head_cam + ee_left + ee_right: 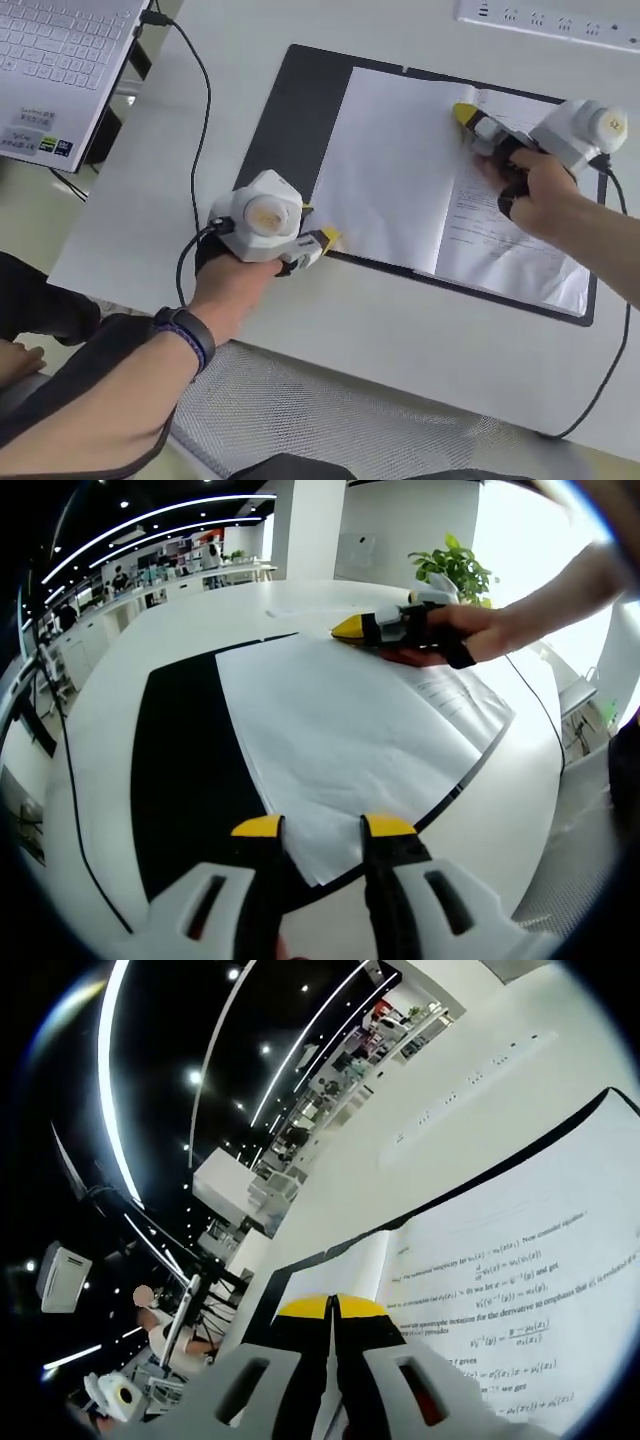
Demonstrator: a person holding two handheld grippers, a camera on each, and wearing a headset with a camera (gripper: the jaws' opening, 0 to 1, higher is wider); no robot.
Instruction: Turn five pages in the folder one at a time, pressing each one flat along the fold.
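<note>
- Head view: the black folder (285, 110) is seen lying open on the white table (400, 330). A blank turned page (385, 160) is spread across its middle, and a printed page (500, 250) lies at the right.
- The right gripper (466, 117) is laid with its yellow tips on the paper near the fold, close to the top edge. In the right gripper view its jaws are seen closed together; whether a sheet is pinched cannot be told.
- The left gripper (325, 240) is held at the blank page's lower left corner, jaws parted, nothing gripped.
- A laptop (55, 60) is seen at the far left, and a power strip (550, 20) along the table's far edge.
</note>
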